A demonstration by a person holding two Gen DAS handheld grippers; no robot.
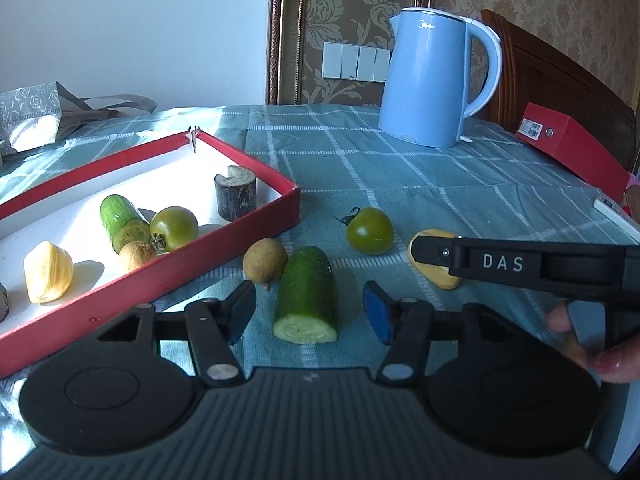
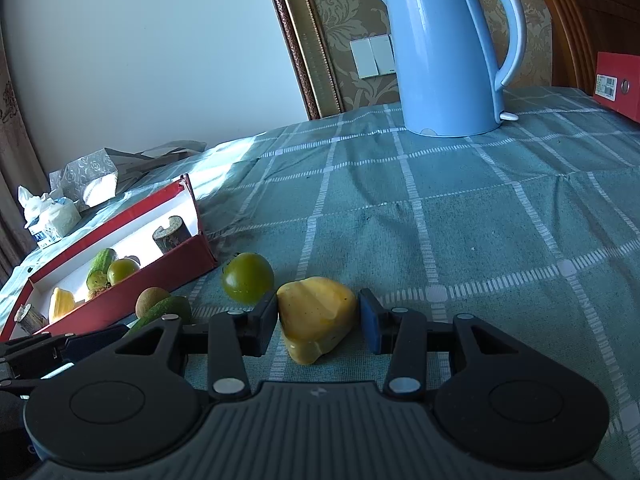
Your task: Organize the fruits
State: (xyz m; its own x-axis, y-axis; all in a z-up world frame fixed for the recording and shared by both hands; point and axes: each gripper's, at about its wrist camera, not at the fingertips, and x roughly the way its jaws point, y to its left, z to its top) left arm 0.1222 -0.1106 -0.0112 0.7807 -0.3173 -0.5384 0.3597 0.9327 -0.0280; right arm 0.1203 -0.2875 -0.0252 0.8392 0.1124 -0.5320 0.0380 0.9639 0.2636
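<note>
Looking along the left claw, you get the whole red tray with its white inside: a cucumber piece, a green tomato, a small brown fruit, a yellow chunk and a dark stump all sit in it. The right wrist view only catches that tray at an angle, but it shows a tissue pack past it that the left view misses.

The left claw is partway open around the cut cucumber on the tabletop. The cucumber lies right between the pads with a gap on both sides, so nothing is gripped. The brown fruit sits just beside it, and the loose green tomato is a bit further out.

The right claw straddles the yellow fruit chunk. The left pad looks to be touching it, while the blue pad stands just off it, so it's not clamped. A blue kettle stands well behind.
</note>
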